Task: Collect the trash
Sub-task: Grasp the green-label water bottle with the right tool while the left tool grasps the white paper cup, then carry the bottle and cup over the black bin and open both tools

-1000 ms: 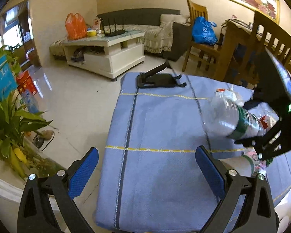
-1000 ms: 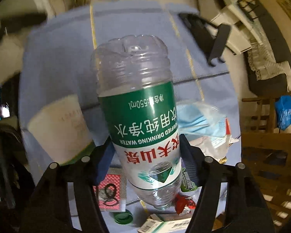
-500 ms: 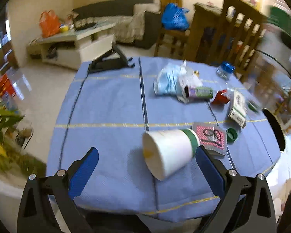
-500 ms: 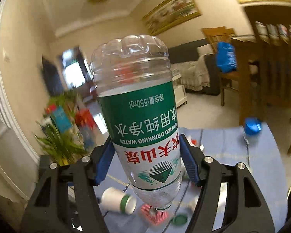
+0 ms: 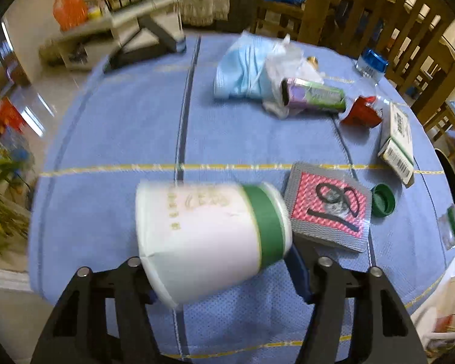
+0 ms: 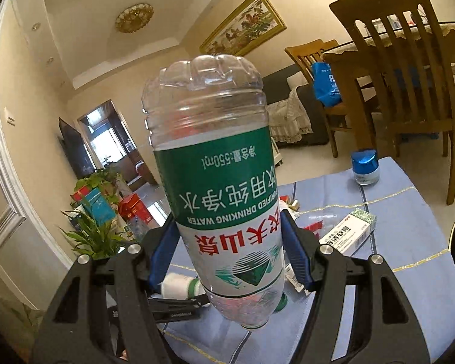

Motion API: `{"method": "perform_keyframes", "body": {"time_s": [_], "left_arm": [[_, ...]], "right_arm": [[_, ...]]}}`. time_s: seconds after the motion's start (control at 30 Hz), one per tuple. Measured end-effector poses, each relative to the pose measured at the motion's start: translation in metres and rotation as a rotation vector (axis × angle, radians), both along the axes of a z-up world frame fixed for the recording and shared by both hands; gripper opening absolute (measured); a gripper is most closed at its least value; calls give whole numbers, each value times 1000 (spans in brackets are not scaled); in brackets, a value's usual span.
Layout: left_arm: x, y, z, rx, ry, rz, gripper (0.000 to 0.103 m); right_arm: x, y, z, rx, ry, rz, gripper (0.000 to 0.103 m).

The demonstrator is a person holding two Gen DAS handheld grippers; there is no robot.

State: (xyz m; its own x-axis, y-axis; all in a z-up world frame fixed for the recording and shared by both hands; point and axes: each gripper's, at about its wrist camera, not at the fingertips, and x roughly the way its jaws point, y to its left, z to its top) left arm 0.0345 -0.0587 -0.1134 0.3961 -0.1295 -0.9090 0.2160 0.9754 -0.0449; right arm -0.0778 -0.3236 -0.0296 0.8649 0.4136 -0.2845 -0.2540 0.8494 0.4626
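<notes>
Trash mostly remains on table [image 5: 112, 127]; right gripper [image 6: 227, 257] clamps bottle [image 6: 218, 188]; left gripper [image 5: 221, 276] closing around cup [image 5: 209, 236].

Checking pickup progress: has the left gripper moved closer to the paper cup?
Yes. The left gripper has come down toward the tablecloth; its closing jaws now flank the paper cup.
</notes>
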Motion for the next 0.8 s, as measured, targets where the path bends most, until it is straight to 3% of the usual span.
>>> {"method": "perform_keyframes", "body": {"time_s": [0.27,0.43,0.63,0.8], "left_arm": [[-4,19,47,74,-187,-15,62],[-2,14,74,78,-249,-70,62],[-4,-18,95,21,-265,-173,62],[-14,-61,108,-22,-286,-286,62]], "right_arm": [[-17,-40,3,10,-5,-116,64],[-45,-131,-10,115,22,-361,64],[-62,-213,-19,-3,59,-656,64],[-52,-243,-57,-86,150,-768,66]]}}
